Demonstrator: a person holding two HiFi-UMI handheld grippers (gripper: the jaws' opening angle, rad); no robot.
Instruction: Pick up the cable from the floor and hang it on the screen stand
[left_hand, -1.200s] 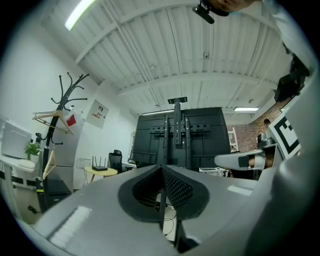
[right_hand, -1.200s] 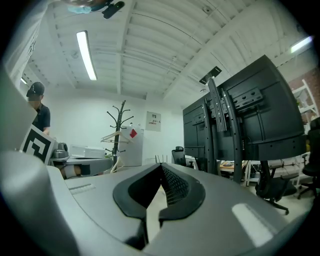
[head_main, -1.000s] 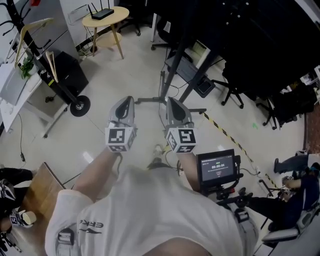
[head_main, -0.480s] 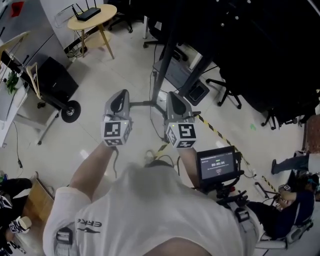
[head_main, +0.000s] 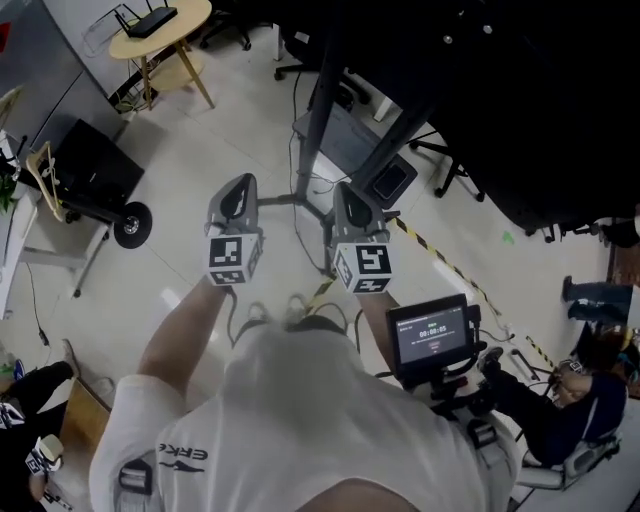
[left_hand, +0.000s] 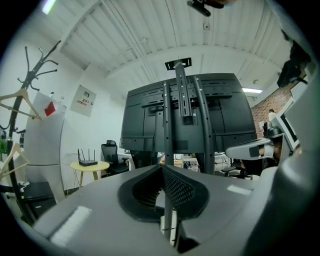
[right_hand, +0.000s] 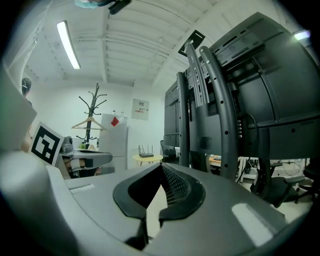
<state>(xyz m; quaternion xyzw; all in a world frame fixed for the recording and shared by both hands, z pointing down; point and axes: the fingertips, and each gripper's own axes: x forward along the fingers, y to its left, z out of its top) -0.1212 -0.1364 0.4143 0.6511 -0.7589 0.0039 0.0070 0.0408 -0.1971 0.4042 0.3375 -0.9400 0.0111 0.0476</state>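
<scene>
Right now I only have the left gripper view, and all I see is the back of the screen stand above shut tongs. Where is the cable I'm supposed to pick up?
Observer: The head view shows a loose cable looped on the floor, between the screen stand and the person.
Operator: Is the right gripper carrying anything?
Observer: No. In its own view, the right gripper has its tongs shut with nothing between them.
Operator: Anything else on the floor near the stand?
Observer: A strip of black-and-yellow tape runs across the floor from beside the stand's base toward the right of the head view.
</scene>
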